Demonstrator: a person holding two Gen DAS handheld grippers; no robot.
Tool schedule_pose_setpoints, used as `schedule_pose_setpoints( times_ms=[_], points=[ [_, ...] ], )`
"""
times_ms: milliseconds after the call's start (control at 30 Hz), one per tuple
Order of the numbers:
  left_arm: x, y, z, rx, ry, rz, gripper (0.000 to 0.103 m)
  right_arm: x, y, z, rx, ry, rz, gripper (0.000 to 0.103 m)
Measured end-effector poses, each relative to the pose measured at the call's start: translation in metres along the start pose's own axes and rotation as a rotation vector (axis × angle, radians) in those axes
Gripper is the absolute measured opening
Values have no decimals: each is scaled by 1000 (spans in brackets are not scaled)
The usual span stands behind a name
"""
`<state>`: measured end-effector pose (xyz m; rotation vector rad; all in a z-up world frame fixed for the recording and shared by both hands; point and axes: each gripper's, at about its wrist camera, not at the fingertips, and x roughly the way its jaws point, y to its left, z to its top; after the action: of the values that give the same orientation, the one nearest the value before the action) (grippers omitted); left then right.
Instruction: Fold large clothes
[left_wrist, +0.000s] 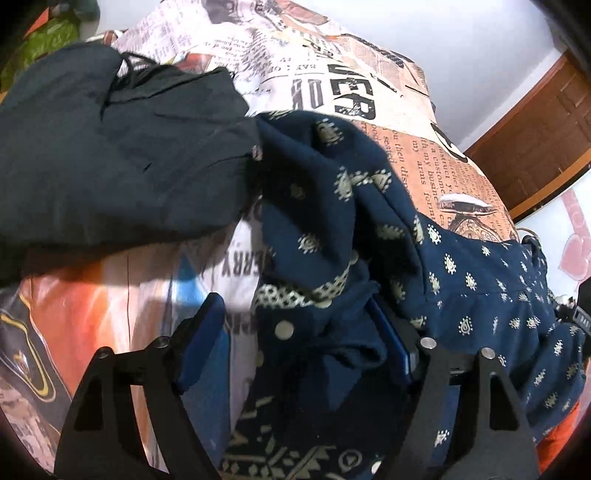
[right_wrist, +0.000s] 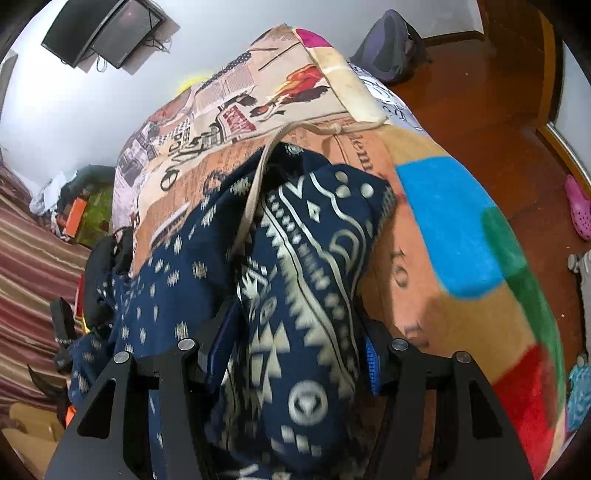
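Both grippers, left (left_wrist: 295, 343) and right (right_wrist: 295, 354), are pinching bunched navy garment (right_wrist: 295, 258) over the bed (right_wrist: 461, 221); folding is looking barely begun, cloth crumpled, dark garment (left_wrist: 110, 147) lying beside it.

The navy printed garment (left_wrist: 461, 280) runs off the left wrist view's bottom edge, covering the left gripper's (left_wrist: 299, 347) right finger; its nearest folds (right_wrist: 295, 369) look motion-blurred, perhaps bunched.
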<state>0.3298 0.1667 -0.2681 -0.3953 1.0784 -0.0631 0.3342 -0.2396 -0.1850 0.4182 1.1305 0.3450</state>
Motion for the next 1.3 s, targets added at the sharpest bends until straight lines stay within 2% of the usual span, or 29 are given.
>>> schedule_pose_setpoints(
  times_ms=[33, 67, 100, 133, 167, 200, 300, 433, 667, 867, 1000, 1100, 1300],
  points=[
    [0, -1, 0, 8, -9, 10, 72, 0, 0, 1, 1, -4, -4, 52],
    [-2, -5, 0, 23, -25, 26, 62, -1, 0, 1, -1, -6, -7, 48],
    [-3, -8, 0, 36, -37, 20, 45, -2, 2, 1, -6, -13, -14, 44],
    [-5, -13, 0, 47, -43, 8, 42, -4, 3, 1, -10, -17, -15, 35],
    [-6, -19, 0, 63, -50, 28, 36, -5, 4, 1, -14, -20, -10, 26],
    [-6, -24, 0, 80, -53, 42, 29, -9, 7, 1, -25, -22, -4, 23],
    [-9, -35, 1, 109, -51, 74, 20, -18, 20, 3, -78, -36, -27, 17],
    [-32, -41, 6, 106, -94, 112, 18, -50, 52, 9, -166, -104, -13, 14],
    [-123, -58, 19, 126, -295, 106, 16, -95, 122, 25, -328, -219, 34, 13],
    [-183, -58, 42, 147, -427, 132, 16, -102, 164, 47, -412, -297, 60, 13],
    [-192, -47, 64, 134, -459, 158, 16, -84, 178, 67, -431, -312, 58, 13],
    [-185, -37, 77, 134, -461, 189, 16, -66, 181, 76, -427, -301, 51, 13],
    [-133, -14, 99, 78, -380, 196, 16, -5, 172, 94, -383, -218, 16, 13]
  ],
)
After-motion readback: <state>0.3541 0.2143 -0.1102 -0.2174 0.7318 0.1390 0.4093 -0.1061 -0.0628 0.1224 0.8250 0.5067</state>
